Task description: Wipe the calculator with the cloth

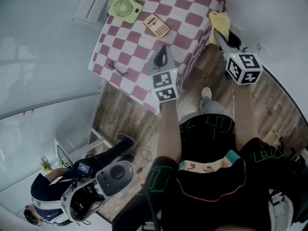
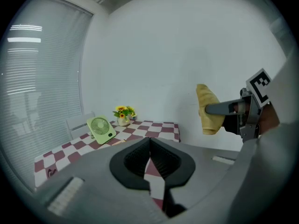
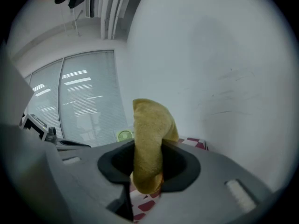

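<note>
The tan calculator (image 1: 156, 25) lies flat on the red-and-white checkered table (image 1: 134, 44), next to a green fan (image 1: 124, 8). My left gripper (image 1: 163, 53) hovers over the table's near edge, short of the calculator, with its jaws shut and nothing between them (image 2: 149, 148). Off the table's right corner, above the floor, my right gripper (image 1: 218, 32) is shut on a yellow cloth (image 1: 219, 20). In the right gripper view the cloth (image 3: 148, 139) stands up from between the jaws and folds over. The left gripper view shows the cloth (image 2: 208, 109) hanging from the right gripper (image 2: 233, 108).
A pair of glasses (image 1: 118, 69) lies near the table's left edge, and a pot of yellow flowers (image 2: 123, 112) stands at the far end behind the fan (image 2: 100, 128). A white chair (image 1: 94, 5) is beyond the table. A person with a camera rig (image 1: 91, 186) crouches on the wooden floor at lower left.
</note>
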The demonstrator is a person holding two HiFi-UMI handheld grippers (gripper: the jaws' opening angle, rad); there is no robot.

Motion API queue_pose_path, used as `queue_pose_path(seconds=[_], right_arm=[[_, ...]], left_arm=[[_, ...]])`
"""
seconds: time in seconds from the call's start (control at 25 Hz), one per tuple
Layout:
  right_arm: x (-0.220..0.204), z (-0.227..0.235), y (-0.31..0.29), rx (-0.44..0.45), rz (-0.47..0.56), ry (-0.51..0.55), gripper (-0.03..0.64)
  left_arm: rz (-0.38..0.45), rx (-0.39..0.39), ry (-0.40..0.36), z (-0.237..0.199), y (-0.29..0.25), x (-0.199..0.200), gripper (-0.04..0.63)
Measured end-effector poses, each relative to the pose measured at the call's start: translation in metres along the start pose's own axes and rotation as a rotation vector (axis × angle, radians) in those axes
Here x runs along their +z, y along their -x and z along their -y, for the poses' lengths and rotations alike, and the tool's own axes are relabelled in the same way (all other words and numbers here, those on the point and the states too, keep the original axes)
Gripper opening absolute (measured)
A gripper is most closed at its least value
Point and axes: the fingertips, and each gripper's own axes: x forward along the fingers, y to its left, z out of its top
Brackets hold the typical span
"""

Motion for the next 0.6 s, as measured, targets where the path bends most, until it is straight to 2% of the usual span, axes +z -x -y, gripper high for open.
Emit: queue_pose_path(seconds=[0.36, 0.6], right_arm=[[0.014, 0.005, -0.033, 0.065, 0.007, 0.013, 0.126], [0.006, -0.01, -0.06, 0.135, -0.035, 0.032, 0.126]], left_arm=[[0.019, 0.009, 0.019, -0.008, -0.03, 0.013, 0.011], [-0.008, 0.044, 0.068, -0.026, -0.035, -0.006, 0.011]])
